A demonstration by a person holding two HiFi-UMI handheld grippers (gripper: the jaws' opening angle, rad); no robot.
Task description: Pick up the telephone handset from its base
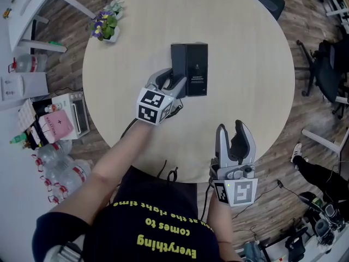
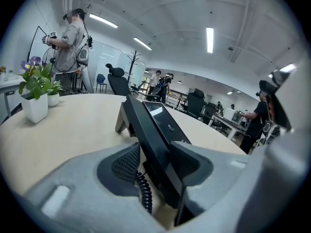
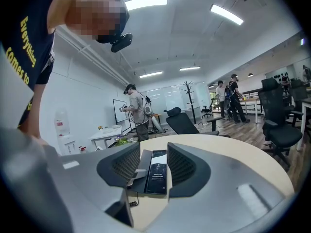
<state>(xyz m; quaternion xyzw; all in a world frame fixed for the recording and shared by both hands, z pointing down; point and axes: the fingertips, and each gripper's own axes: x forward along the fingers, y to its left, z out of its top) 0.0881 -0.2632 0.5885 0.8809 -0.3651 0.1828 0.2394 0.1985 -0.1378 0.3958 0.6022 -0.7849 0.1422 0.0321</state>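
Round pale worktop [image 1: 245, 48], black telephone near the middle. Handset [image 1: 178, 64] resting along the left side of the base [image 1: 197, 69], not lifted. Left claw [image 1: 170, 82] at the handset's near end, nose tilted down, jaws spread wide and straddling it. In the left gripper view, left claw [image 2: 154, 152] with the handset [image 2: 146, 127] running up between the jaws. Pad [image 2: 124, 166] at the view's left clear of it, with the coiled cord [image 2: 145, 193] showing in the gap. Opposite pad just beside or touching the other flank, cannot tell which. No squeeze visible, so wide open around the handset, holding nothing. Base [image 2: 164, 121] with a glossy screen, propped at a slant just behind. Right claw [image 1: 230, 130] at the worktop's near edge, well apart from the telephone, jaws wide apart, empty. In the right gripper view, right claw [image 3: 154, 161] with only bare worktop and the far-off telephone [image 3: 156, 171] seen through the gap. Marker cube [image 1: 152, 105] on the left claw facing the head camera. Pot of purple flowers [image 1: 106, 27] near the worktop's far left edge, well apart from the telephone, also at the left of the left gripper view [image 2: 35, 101]. Wood floor around, water bottles [image 1: 54, 165] at left, office chair [image 1: 327, 64] at right. Person [image 2: 70, 40] standing in the background beyond the flowers.
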